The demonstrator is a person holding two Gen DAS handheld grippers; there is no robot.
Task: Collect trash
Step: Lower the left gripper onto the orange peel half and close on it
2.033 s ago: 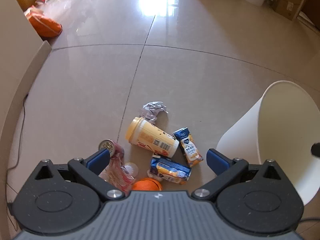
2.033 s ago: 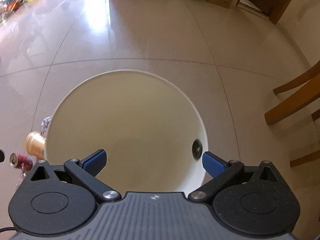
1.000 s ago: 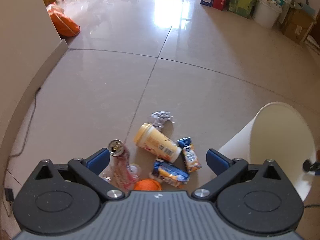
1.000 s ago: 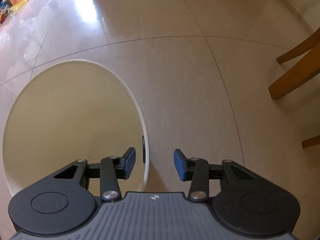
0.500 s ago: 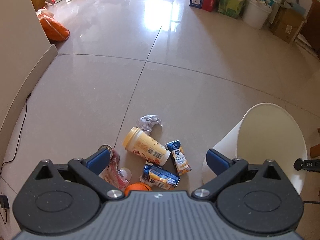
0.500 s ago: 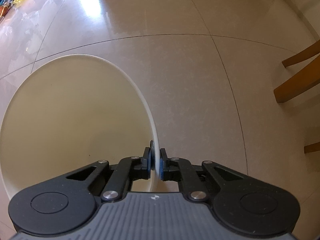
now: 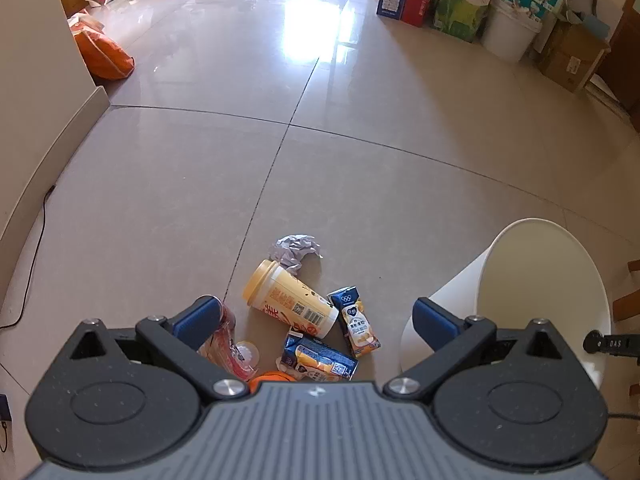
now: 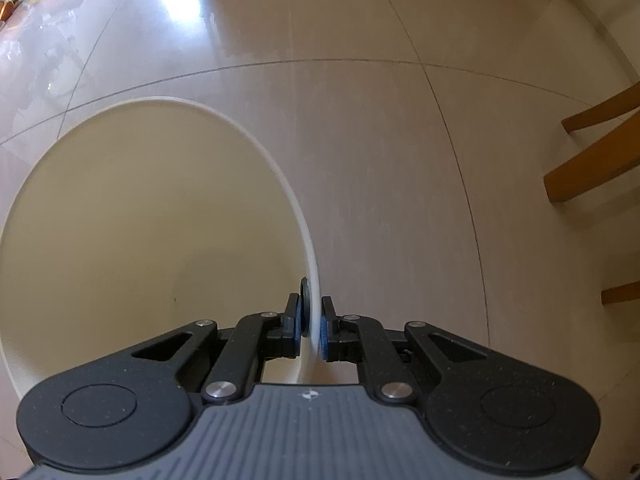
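A white bin (image 7: pixel 536 280) stands on the tiled floor at the right of the left wrist view. My right gripper (image 8: pixel 310 330) is shut on the rim of this bin (image 8: pixel 120 240), one finger inside and one outside; nothing lies in the visible part of the bin. My left gripper (image 7: pixel 316 320) hangs open above a trash pile: a yellow cup (image 7: pixel 286 300) on its side, crumpled paper (image 7: pixel 296 249), a small drink carton (image 7: pixel 357 326), a blue juice box (image 7: pixel 318 360), a red can (image 7: pixel 224 340) partly behind the left finger, and an orange ball (image 7: pixel 272 378).
A beige wall (image 7: pixel 36 92) with a black cable (image 7: pixel 34 248) runs along the left. An orange bag (image 7: pixel 102 54) lies at its far end. Boxes and a white bucket (image 7: pixel 510 36) line the back. Wooden chair legs (image 8: pixel 592 152) stand right of the bin.
My right gripper moved from over the bin's mouth to its right rim and shut on it. The left gripper stayed open and drifted slightly back above the pile.
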